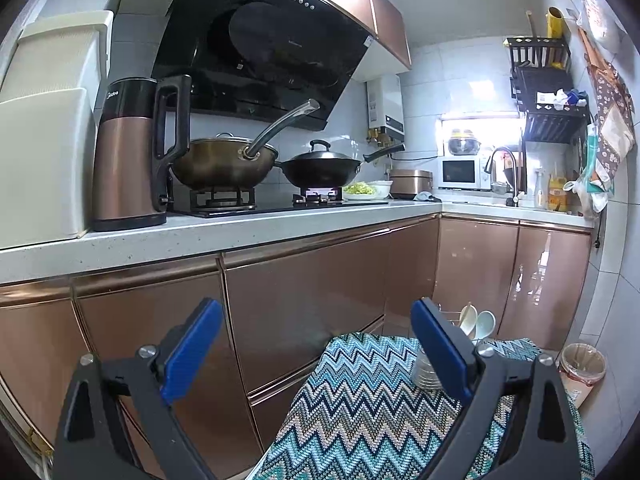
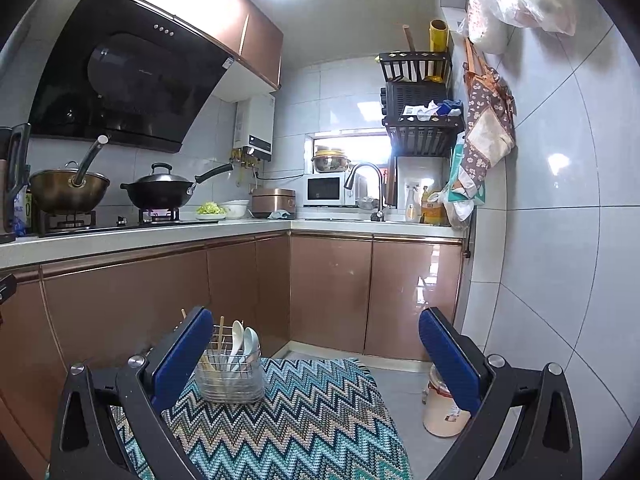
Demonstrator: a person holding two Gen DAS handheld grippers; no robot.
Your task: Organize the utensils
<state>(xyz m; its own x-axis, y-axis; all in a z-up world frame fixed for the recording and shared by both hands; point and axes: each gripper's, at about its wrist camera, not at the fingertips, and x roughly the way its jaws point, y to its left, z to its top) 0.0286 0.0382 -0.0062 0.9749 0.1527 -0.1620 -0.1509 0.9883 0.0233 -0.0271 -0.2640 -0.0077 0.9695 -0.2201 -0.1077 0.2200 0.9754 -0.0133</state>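
I hold both tools up and back from the work, jaws spread wide with nothing between them, which I take as the stance for a job either finished or not begun. My left tool [image 1: 316,350] points at the cabinet fronts, my right tool [image 2: 316,354] at the corner under the sink.

The utensils stand together in a wire caddy [image 2: 230,378] at the far left corner of the zigzag cloth [image 2: 304,416] that covers my tabletop. Two pale spoons [image 2: 244,340] lean bowl-up beside the chopsticks [image 2: 220,338], handles down in the caddy. That upright packing makes sense: they drain and stay easy to pick by the top. The rest of the cloth is bare, so I judge there is nothing loose left to gather here.

The right view gives the caddy almost whole, just beside my left finger, wires and contents plain. The left view hides most of it behind my right finger; only the spoon [image 1: 478,324] bowls and a bit of the caddy's [image 1: 424,372] base peek out, and I see no chopsticks there. The left view alone shows the kettle [image 1: 132,152] on the counter whole. Both show the bin [image 2: 444,408] on the floor beside the cloth, and a lidded wok [image 1: 322,168] over a lit burner.
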